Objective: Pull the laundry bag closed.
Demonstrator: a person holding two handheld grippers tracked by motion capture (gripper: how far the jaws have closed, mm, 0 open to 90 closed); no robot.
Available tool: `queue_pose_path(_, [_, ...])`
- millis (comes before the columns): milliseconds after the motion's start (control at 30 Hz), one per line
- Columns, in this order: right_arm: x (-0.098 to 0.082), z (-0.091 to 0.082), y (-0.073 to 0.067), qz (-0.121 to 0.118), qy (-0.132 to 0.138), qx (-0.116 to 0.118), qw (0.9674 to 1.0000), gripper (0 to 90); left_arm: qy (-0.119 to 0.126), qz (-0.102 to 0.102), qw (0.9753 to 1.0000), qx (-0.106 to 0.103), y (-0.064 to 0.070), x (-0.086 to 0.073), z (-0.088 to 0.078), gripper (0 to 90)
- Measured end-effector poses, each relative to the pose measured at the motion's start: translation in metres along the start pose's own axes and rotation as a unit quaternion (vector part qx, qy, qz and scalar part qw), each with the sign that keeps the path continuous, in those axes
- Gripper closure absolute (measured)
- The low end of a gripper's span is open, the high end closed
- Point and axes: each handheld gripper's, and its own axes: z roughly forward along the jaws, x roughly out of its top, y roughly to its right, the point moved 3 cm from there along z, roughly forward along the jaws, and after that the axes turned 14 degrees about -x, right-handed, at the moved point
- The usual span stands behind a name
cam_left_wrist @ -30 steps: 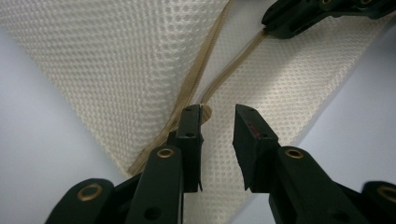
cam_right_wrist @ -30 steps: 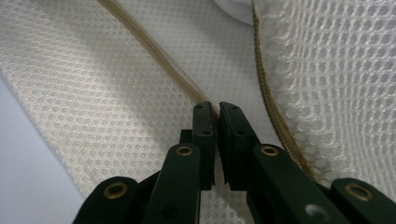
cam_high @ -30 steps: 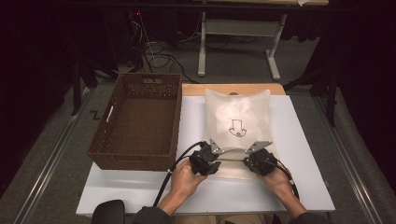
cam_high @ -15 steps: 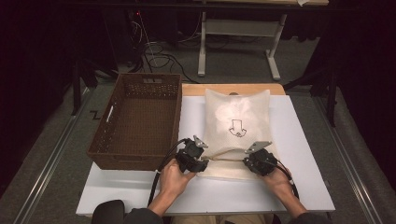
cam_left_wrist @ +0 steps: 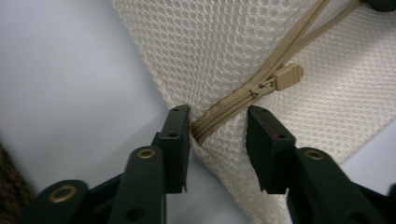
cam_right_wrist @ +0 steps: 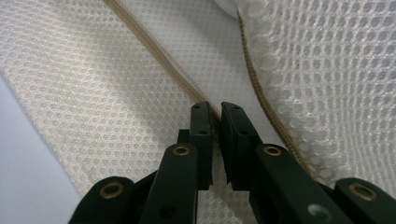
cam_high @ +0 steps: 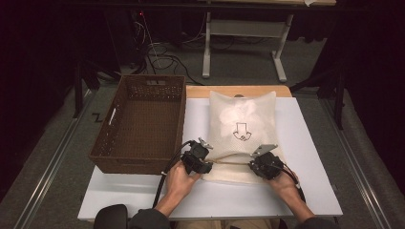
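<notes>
Right: mesh bag (cam_high: 242, 128) lies on the white tabletop (cam_high: 315, 191), right of centre, its far end just over the wooden strip (cam_high: 205, 90) at the far edge, its zipper end toward the near edge. Basket (cam_high: 138, 124) sits at the left edge, its right wall just beside the bag and close to the left gripper (cam_high: 206, 163), so there is little room to swing that way. Right of the bag the tabletop is bare out to the right edge; a bare band also runs along the near edge, where both forearms come in.

Left gripper (cam_left_wrist: 218, 122): jaws spread, straddling the closed end of the zipper (cam_left_wrist: 243, 95) at the bag's corner. One pad lies against the mesh edge, the other stands off it, so no pinch. They have just closed a little. Zipper pull (cam_left_wrist: 287, 75) lies just past the jaw tips, free.

Right gripper (cam_right_wrist: 217, 116): jaws nearly together, pinching the mesh at the zipper tape (cam_right_wrist: 154, 51), which runs diagonally away from the tips. A bulged fold of the bag (cam_right_wrist: 327, 70) crowds the jaws on one side. Jaws have just eased open slightly, the mesh between them.
</notes>
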Motion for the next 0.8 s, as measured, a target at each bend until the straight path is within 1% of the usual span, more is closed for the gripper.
queue_pose_path(100, [0.000,0.000,0.001,0.003,-0.002,0.003,1.0000,82.7,0.005,-0.002,0.9999,-0.015,-0.001,-0.001,0.000,69.2])
queue_pose_path(167, [0.000,0.000,0.001,0.005,-0.001,0.002,1.0000,82.2,0.007,0.003,0.9998,-0.018,0.000,-0.001,0.000,74.7])
queue_pose_path(200, [0.000,0.000,0.000,0.004,0.000,0.000,1.0000,82.0,0.004,0.007,0.9998,-0.020,0.001,-0.001,0.000,78.2])
queue_pose_path(267, [0.001,-0.001,-0.001,0.013,-0.002,-0.002,0.9999,79.0,0.005,0.008,0.9997,-0.022,0.002,-0.001,-0.001,81.9])
queue_pose_path(300, [0.001,-0.001,-0.002,0.012,-0.004,-0.003,0.9999,78.1,0.002,0.010,0.9997,-0.024,0.002,-0.001,-0.001,83.0])
queue_pose_path(367, [0.003,-0.003,-0.003,0.010,-0.005,-0.005,0.9999,75.9,0.007,0.008,0.9996,-0.025,0.003,-0.002,-0.002,84.2])
queue_pose_path(433, [0.003,-0.004,-0.004,0.016,-0.004,-0.004,0.9999,75.8,0.013,0.007,0.9995,-0.028,0.004,-0.002,-0.003,84.9])
queue_pose_path(467, [0.004,-0.004,-0.004,0.017,-0.001,-0.004,0.9999,75.9,0.009,0.010,0.9995,-0.028,0.004,-0.003,-0.004,85.1])
queue_pose_path(500, [0.005,-0.005,-0.005,0.023,0.002,0.001,0.9997,75.9,0.013,0.008,0.9995,-0.029,0.004,-0.003,-0.003,85.3])
queue_pose_path(633, [0.011,-0.010,-0.011,0.028,0.024,0.012,0.9993,76.1,0.013,0.010,0.9994,-0.031,0.004,-0.003,-0.002,85.6])
queue_pose_path(733, [0.017,-0.015,-0.019,0.033,0.035,0.032,0.9983,75.9,0.015,0.012,0.9993,-0.033,0.005,-0.003,-0.002,85.7])
queue_pose_path(800, [0.019,-0.015,-0.024,0.025,0.037,0.036,0.9984,75.1,0.018,0.010,0.9991,-0.038,0.005,-0.003,-0.002,85.7])
